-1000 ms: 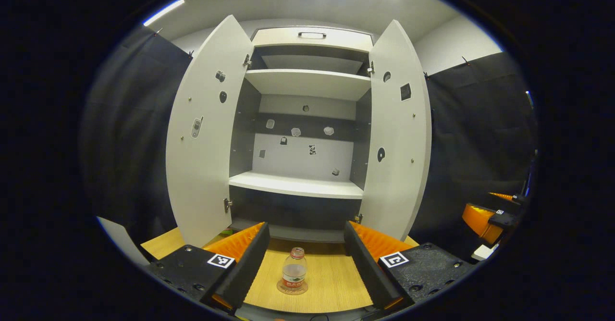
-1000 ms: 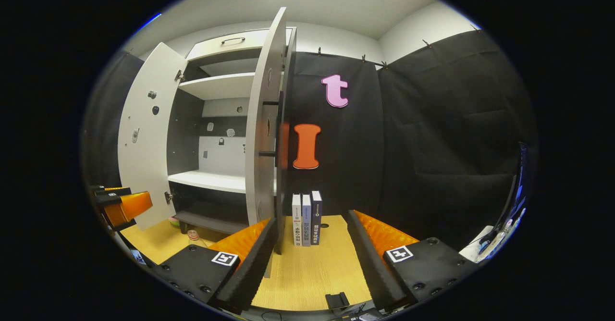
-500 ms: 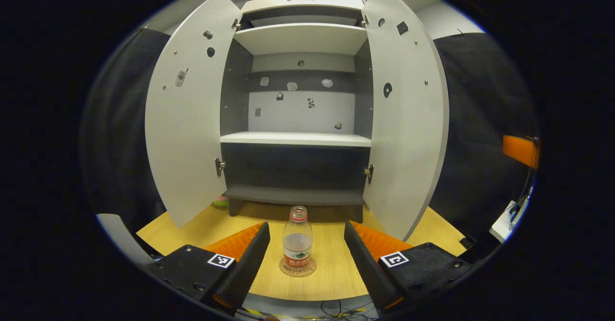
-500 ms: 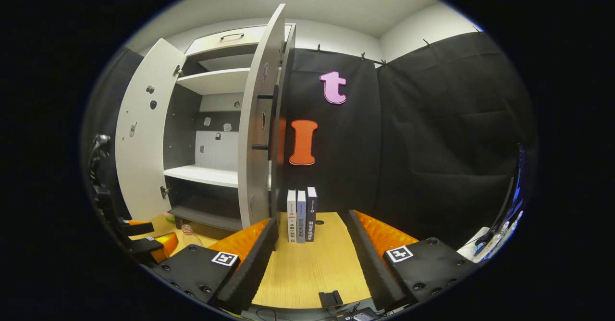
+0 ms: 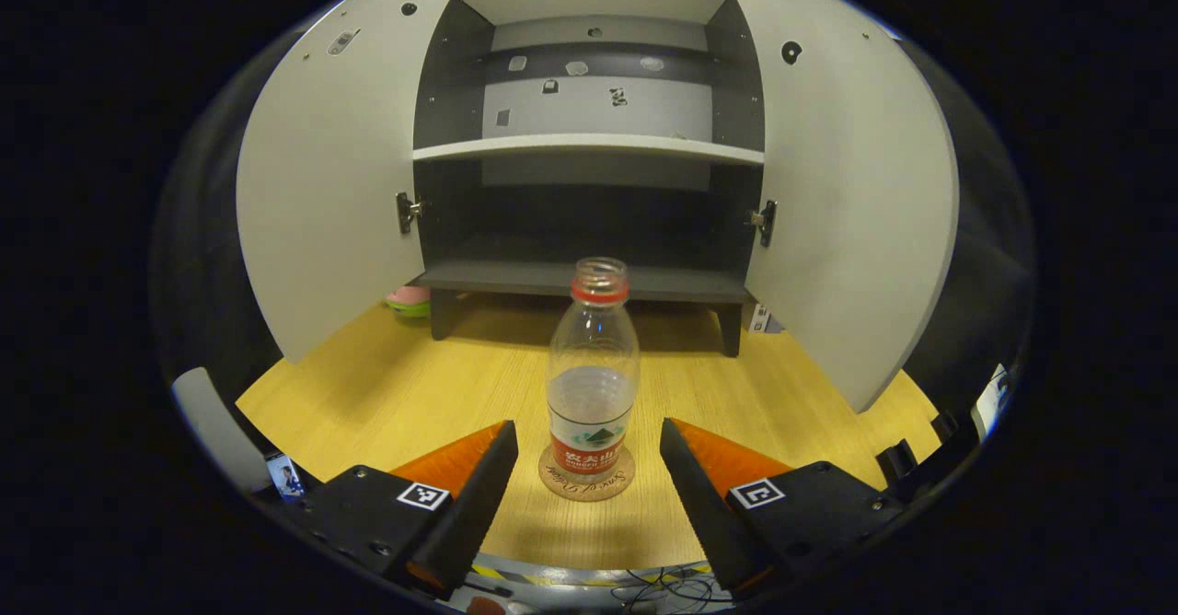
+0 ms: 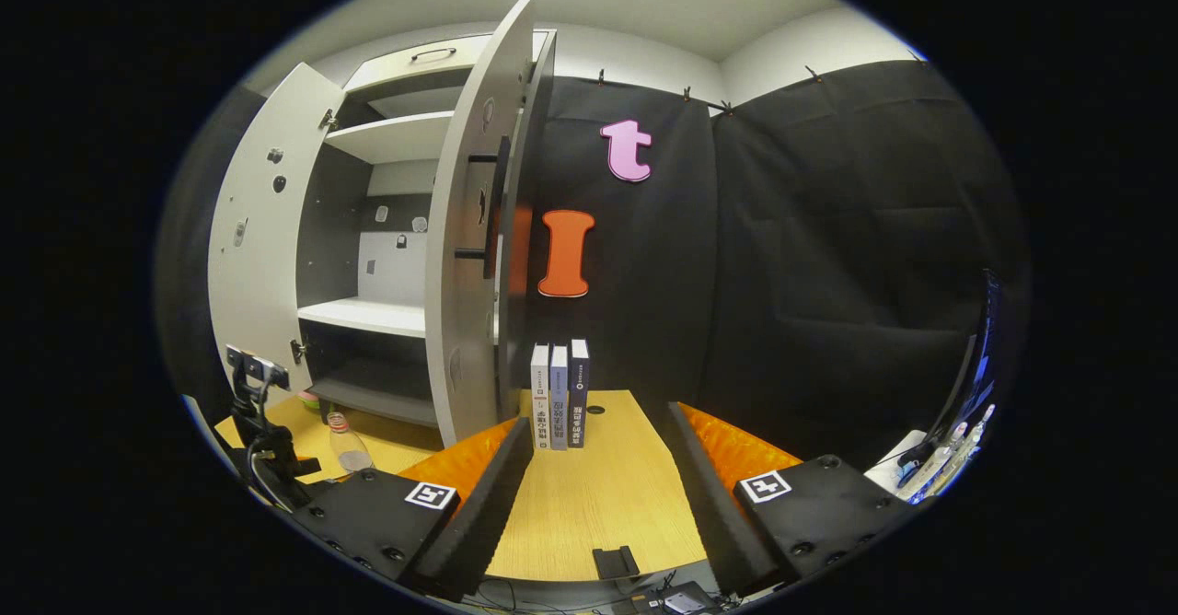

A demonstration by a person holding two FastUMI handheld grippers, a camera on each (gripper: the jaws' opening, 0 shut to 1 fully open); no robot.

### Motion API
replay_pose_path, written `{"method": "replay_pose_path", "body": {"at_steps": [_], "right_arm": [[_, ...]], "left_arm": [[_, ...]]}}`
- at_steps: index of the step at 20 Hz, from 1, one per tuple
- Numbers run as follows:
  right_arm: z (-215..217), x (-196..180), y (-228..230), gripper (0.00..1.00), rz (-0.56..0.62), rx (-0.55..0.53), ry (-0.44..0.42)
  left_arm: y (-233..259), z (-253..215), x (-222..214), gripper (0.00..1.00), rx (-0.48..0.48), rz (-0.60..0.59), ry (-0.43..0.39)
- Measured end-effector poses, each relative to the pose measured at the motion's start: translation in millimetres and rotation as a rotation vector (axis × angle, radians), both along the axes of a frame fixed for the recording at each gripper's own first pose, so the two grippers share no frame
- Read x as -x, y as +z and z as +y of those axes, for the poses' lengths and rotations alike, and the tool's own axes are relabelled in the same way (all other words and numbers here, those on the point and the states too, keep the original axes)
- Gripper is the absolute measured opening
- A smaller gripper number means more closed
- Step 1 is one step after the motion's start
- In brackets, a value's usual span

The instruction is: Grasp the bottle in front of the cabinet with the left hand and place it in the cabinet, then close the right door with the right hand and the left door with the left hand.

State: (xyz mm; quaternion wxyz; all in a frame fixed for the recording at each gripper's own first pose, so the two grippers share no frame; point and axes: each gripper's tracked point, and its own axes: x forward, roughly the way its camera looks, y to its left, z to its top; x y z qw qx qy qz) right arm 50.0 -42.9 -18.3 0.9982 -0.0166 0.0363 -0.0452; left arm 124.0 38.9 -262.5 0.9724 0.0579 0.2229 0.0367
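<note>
A clear plastic bottle [image 5: 592, 371] with a red label and no cap stands upright on a round coaster [image 5: 586, 483] on the wooden table, in front of the cabinet [image 5: 589, 145]. My left gripper [image 5: 588, 440] is open, its fingertips on either side of the bottle's base and not touching it. Both cabinet doors stand wide open: the left door [image 5: 327, 168] and the right door [image 5: 851, 191]. In the right gripper view the bottle [image 6: 348, 446] sits low at the left, and the right door [image 6: 474, 228] is seen edge-on. My right gripper [image 6: 596, 440] is open over bare table.
Three books [image 6: 560, 394] stand upright beside the cabinet, just right of the right door. A pink and green object [image 5: 408, 301] lies beside the cabinet's left foot. A small black clip [image 6: 615, 562] sits at the table's near edge. The wooden table [image 5: 386, 394] spreads around the bottle.
My left gripper has dropped and moved forward, so the bottle now stands large between its fingertips. The right gripper drifted slightly; its view shifted a little leftward.
</note>
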Motion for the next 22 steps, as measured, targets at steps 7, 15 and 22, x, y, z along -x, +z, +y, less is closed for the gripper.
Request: {"method": "replay_pose_path", "body": {"at_steps": [7,15,22], "right_arm": [[-9.2,0.0,-13.3,0.96,0.036,0.027,-0.028],[-17.1,9.5,-19.3,0.96,0.055,0.047,-0.050],[-2.2,13.2,-17.0,0.96,0.027,0.015,-0.010]], "left_arm": [[-36.2,10.3,-28.4,0.96,0.028,0.041,0.044],[-31.5,0.3,-42.4,0.76,0.031,0.037,0.003],[49.9,-12.9,-38.5,0.75,0.036,-0.028,-0.048]]}}
